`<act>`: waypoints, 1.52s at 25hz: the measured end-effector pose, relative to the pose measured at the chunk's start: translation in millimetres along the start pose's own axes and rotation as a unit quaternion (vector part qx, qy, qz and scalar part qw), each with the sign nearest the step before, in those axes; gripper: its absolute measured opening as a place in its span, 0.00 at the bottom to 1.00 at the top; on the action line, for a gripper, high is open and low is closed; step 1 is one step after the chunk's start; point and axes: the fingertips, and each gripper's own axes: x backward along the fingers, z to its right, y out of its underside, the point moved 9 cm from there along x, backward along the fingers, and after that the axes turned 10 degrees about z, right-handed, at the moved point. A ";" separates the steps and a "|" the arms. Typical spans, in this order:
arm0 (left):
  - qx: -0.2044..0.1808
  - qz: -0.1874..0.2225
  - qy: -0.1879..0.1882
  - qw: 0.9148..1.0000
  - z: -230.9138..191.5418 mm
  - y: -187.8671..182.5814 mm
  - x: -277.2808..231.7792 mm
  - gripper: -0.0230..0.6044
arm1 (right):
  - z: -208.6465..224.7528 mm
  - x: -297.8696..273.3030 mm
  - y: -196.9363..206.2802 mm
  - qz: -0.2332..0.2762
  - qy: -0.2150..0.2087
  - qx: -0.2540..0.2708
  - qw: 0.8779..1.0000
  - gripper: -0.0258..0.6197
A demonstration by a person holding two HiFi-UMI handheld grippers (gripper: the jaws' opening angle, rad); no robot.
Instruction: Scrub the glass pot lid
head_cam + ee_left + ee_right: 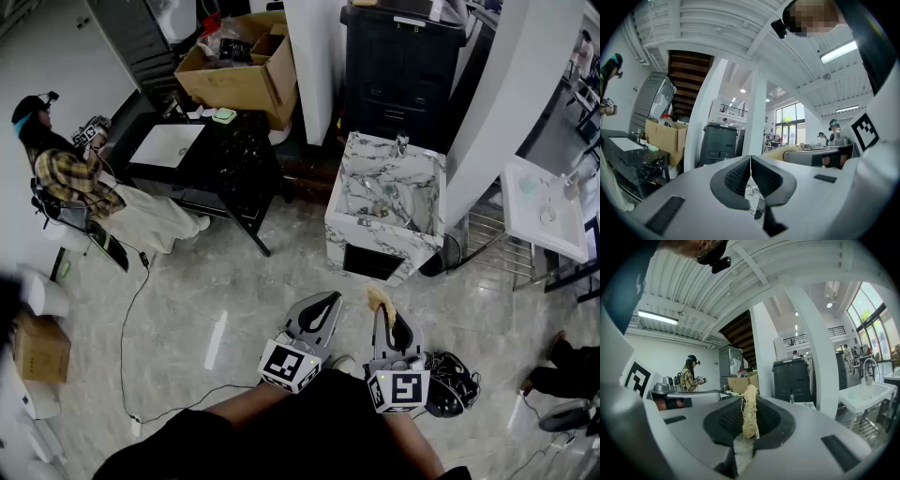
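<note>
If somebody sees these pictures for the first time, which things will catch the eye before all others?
Low in the head view, the right tool is shut on a pale yellow fibrous scrubber, beside the left tool, which is shut with nothing in it. Ahead of them a white marble sink stands on the shiny floor. At far left a person in a plaid shirt sits at a black counter.

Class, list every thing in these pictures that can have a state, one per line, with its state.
Left gripper: shut, nothing between its fingers.
Right gripper: shut on the scrubber.
Scrubber: clamped, sticking out past the fingers.
Cardboard box: open, with things inside.
Black cabinet: doors shut.
</note>
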 end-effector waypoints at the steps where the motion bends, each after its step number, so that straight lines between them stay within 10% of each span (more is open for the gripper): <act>1: -0.002 -0.003 -0.004 1.000 3.2 1.9 -2.5 0.07 | 4.2 1.8 -0.5 -0.001 0.000 -0.004 1.000 0.13; 23: 0.014 -0.035 -0.021 0.999 18.4 29.8 -34.7 0.07 | 61.2 6.2 19.7 -0.004 0.030 -0.054 0.998 0.14; 38: 0.061 -0.045 -0.008 0.997 -84.3 68.2 -167.8 0.07 | 139.9 -114.3 52.3 -0.076 0.083 -0.037 0.993 0.14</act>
